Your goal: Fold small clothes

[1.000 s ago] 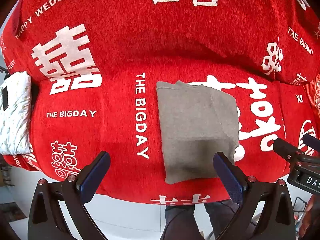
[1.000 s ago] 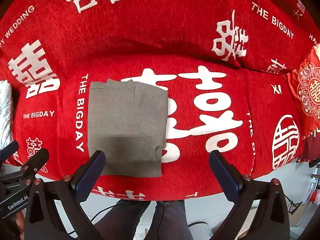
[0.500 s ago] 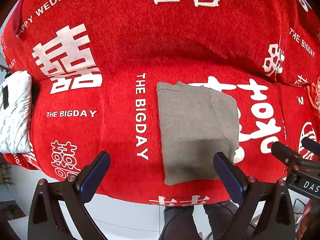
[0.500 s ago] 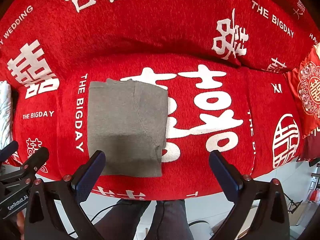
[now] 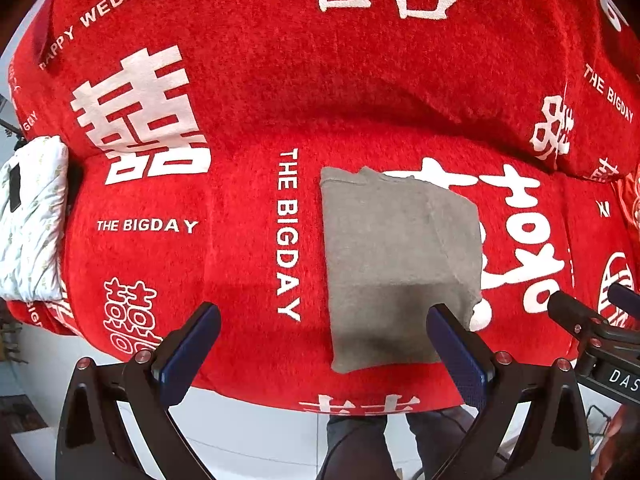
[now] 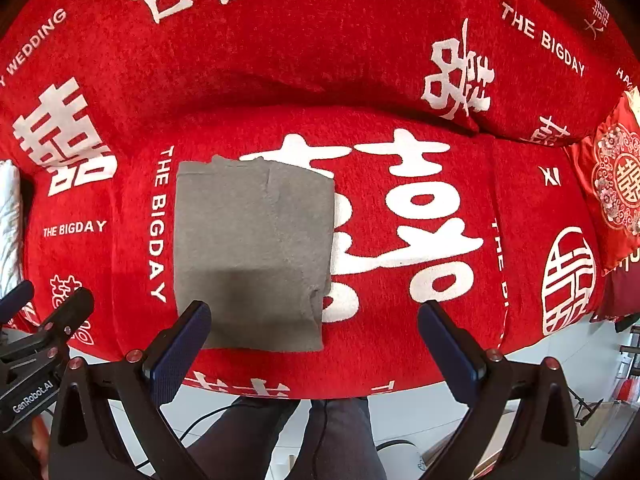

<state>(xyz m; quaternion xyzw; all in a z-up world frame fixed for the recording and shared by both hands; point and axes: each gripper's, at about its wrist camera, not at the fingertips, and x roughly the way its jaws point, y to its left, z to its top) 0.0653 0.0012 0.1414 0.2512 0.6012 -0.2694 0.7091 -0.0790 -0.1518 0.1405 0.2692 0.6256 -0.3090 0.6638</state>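
Note:
A grey garment (image 5: pixel 396 264) lies folded into a flat rectangle on the seat of a red sofa (image 5: pixel 240 240); it also shows in the right wrist view (image 6: pixel 252 252). My left gripper (image 5: pixel 320 356) is open and empty, held above the sofa's front edge, its right finger over the garment's near right corner. My right gripper (image 6: pixel 316 356) is open and empty, its left finger over the garment's near left corner. Neither touches the cloth.
The red sofa cover carries white lettering and rises into a backrest (image 5: pixel 320 60) behind. A white folded cloth (image 5: pixel 28 220) lies at the left end. A red patterned cushion (image 6: pixel 616 184) sits at the right end. The person's legs (image 6: pixel 280 440) and pale floor are below.
Both grippers have barely shifted and stay open. The garment lies still.

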